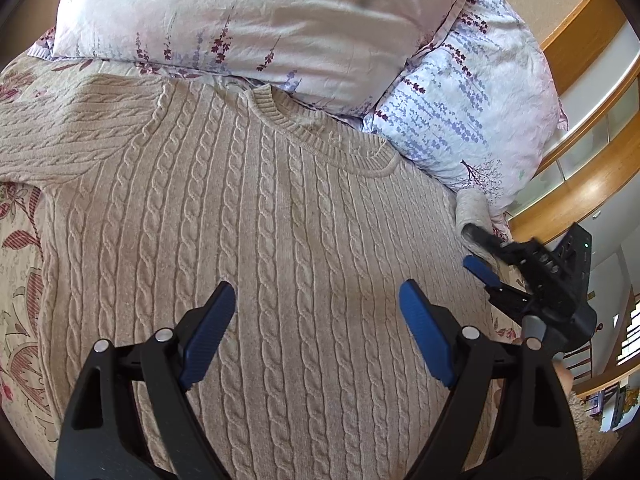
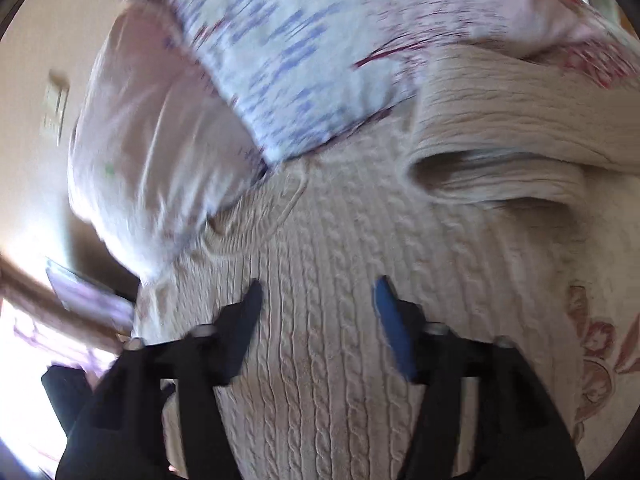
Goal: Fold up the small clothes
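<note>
A beige cable-knit sweater point(image 1: 248, 208) lies flat on the bed, its neck toward the pillows. One sleeve point(image 1: 60, 128) stretches out to the left. My left gripper point(image 1: 316, 304) is open and empty above the sweater's chest. My right gripper point(image 1: 476, 252) shows at the sweater's right edge, open, beside a raised grey-beige cuff point(image 1: 472, 208). In the blurred right wrist view, the right gripper point(image 2: 318, 292) is open over the sweater's body point(image 2: 360, 340). A sleeve point(image 2: 500, 128) lies folded across the sweater at the upper right.
Two floral pillows point(image 1: 260, 20) point(image 1: 472, 92) lie past the sweater's neck. A floral bedspread point(image 1: 20, 280) shows on the left. A curved wooden headboard point(image 1: 580, 184) runs along the right.
</note>
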`<state>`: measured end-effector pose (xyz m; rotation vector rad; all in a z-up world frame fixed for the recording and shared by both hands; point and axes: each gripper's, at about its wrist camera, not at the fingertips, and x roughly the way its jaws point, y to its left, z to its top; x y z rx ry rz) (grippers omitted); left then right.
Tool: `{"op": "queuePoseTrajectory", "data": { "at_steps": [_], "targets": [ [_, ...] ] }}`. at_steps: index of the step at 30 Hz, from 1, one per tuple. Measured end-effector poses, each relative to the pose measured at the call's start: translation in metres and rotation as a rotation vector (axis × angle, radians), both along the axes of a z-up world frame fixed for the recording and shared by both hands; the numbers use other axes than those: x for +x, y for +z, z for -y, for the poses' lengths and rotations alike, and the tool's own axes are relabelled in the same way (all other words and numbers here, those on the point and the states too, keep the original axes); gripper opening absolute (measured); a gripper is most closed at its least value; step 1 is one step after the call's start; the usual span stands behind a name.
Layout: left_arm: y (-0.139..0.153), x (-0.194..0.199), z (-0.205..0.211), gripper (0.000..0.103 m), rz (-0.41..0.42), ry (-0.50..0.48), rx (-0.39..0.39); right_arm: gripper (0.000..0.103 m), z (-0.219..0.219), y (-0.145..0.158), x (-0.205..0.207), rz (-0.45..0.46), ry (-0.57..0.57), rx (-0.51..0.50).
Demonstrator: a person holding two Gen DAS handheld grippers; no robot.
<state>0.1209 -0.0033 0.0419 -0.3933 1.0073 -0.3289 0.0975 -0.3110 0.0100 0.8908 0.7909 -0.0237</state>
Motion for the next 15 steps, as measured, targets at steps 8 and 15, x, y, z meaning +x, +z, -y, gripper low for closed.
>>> {"op": "queuePoseTrajectory", "data": {
  "at_steps": [8, 15],
  "targets": [
    [0.001, 0.001, 0.010, 0.083, -0.001, -0.027, 0.008, 0.063, 0.066, -0.035, -0.012, 0.044, -0.295, 0.380],
    [-0.001, 0.001, -0.002, 0.083, -0.011, 0.009, 0.005, 0.051, 0.082, -0.033, 0.010, 0.005, -0.357, 0.323]
  ]
}}
